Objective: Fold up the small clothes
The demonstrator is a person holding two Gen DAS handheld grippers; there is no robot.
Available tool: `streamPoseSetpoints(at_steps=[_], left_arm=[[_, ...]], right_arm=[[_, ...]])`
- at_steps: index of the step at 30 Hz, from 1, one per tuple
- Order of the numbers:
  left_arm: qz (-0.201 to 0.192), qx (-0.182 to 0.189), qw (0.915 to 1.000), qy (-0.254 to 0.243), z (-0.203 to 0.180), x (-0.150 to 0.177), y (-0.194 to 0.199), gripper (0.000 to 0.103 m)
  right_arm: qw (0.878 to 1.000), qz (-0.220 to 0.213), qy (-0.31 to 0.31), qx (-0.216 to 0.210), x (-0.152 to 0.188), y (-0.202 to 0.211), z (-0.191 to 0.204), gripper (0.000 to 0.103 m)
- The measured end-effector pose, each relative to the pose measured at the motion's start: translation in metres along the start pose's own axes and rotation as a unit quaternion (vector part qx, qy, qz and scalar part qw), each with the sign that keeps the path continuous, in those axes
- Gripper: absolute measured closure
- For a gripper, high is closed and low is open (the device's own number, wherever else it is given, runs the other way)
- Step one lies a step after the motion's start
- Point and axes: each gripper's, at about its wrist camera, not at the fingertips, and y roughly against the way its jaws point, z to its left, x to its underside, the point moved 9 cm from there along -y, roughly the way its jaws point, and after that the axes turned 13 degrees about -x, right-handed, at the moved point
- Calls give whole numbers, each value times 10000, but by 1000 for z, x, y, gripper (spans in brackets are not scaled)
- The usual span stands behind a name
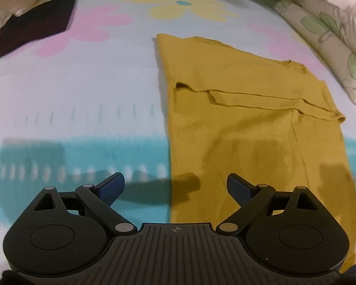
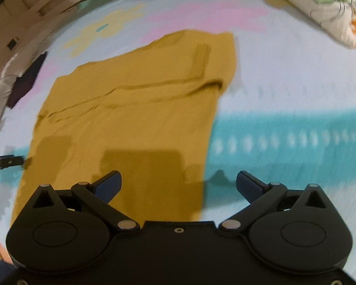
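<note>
A mustard-yellow shirt [image 1: 249,123] lies flat on the bed as a long strip, both sleeves folded across its upper part. My left gripper [image 1: 175,186] hovers open over the shirt's near left edge, nothing between its blue-padded fingers. In the right wrist view the same shirt [image 2: 130,118] fills the left and middle. My right gripper [image 2: 179,185] hangs open above the shirt's near right edge, holding nothing. A dark tip of the left gripper [image 2: 7,161] shows at the far left edge of that view.
The bedsheet [image 1: 83,90] is pale blue with pink and yellow flowers and a teal band. A dark maroon folded garment [image 1: 35,26] lies at the far left. A floral quilt [image 1: 332,38] lies along the right side, also at top right as the quilt [image 2: 332,7].
</note>
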Motion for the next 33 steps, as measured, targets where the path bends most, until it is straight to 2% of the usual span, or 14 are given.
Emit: streamPoseSetpoints(at_steps=[5, 10, 15, 18, 19, 21, 23, 24, 25, 26, 29, 33], left_arm=[[-25, 268, 9996, 121, -10, 33, 15, 9], [6, 253, 9996, -98, -20, 67, 22, 9], [-219, 84, 9981, -570, -33, 87, 29, 9], [-288, 34, 9975, -642, -35, 89, 30, 9], [-290, 58, 9977, -603, -35, 88, 30, 9], [-284, 129, 9984, -473, -32, 86, 31, 9], [-283, 216, 9989, -291, -28, 84, 31, 9], [-284, 251, 9990, -215, -27, 83, 31, 9], [-279, 282, 9991, -149, -26, 83, 31, 9], [-274, 297, 9991, -107, -26, 82, 31, 9], [-310, 327, 9989, -91, -27, 81, 32, 9], [-329, 391, 9987, -20, -25, 81, 34, 9]], right_arm=[[9993, 76, -253, -268, 49, 1, 10, 0], [9992, 290, -271, -84, 90, 4, 6, 0], [9988, 190, -341, -305, 99, 11, 9, 0], [9982, 104, -467, -364, 99, 12, 7, 1], [9981, 77, -502, -345, 98, 14, 5, 5], [9988, 10, -469, -166, 98, 18, 2, 23], [9990, -47, -442, -35, 97, 19, 2, 48], [9990, -89, -434, -49, 95, 20, 3, 54], [9988, -161, -442, -113, 92, 20, 5, 74], [9987, -213, -438, -179, 91, 21, 6, 83], [9982, -348, -194, -458, 80, 18, 29, 83], [9953, -306, 210, -895, 67, 1, 71, 85]])
